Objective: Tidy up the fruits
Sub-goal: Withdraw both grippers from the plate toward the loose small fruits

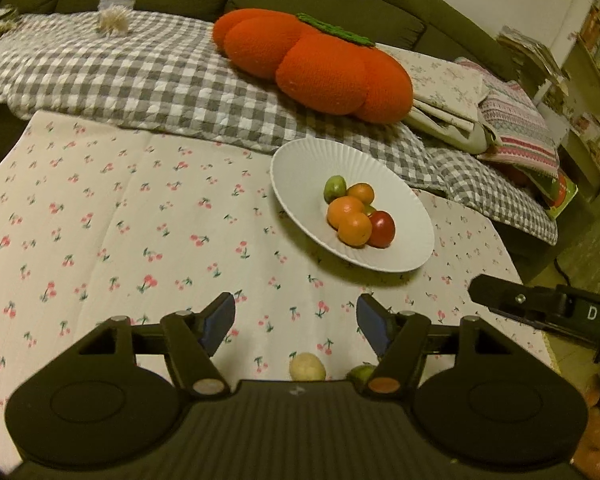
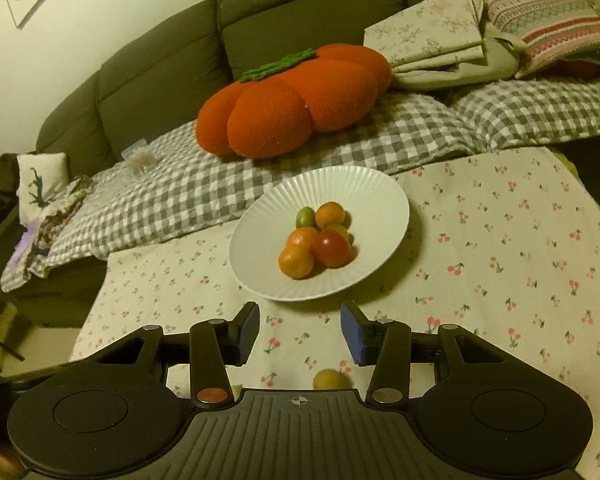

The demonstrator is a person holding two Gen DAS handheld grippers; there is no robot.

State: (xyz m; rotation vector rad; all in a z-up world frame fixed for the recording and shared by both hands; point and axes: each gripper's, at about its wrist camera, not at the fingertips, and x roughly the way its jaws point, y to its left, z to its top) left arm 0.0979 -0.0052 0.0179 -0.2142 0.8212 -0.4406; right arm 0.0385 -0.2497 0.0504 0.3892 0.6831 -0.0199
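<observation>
Fingers [image 2: 249, 330] apart, yellow fruit [image 2: 331, 379] loose on cloth between them.

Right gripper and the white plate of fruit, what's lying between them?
In the right wrist view, only bare cherry-print tablecloth lies between the open right gripper and the white plate. One yellowish fruit sits nearer the camera, behind the fingertips.
</observation>
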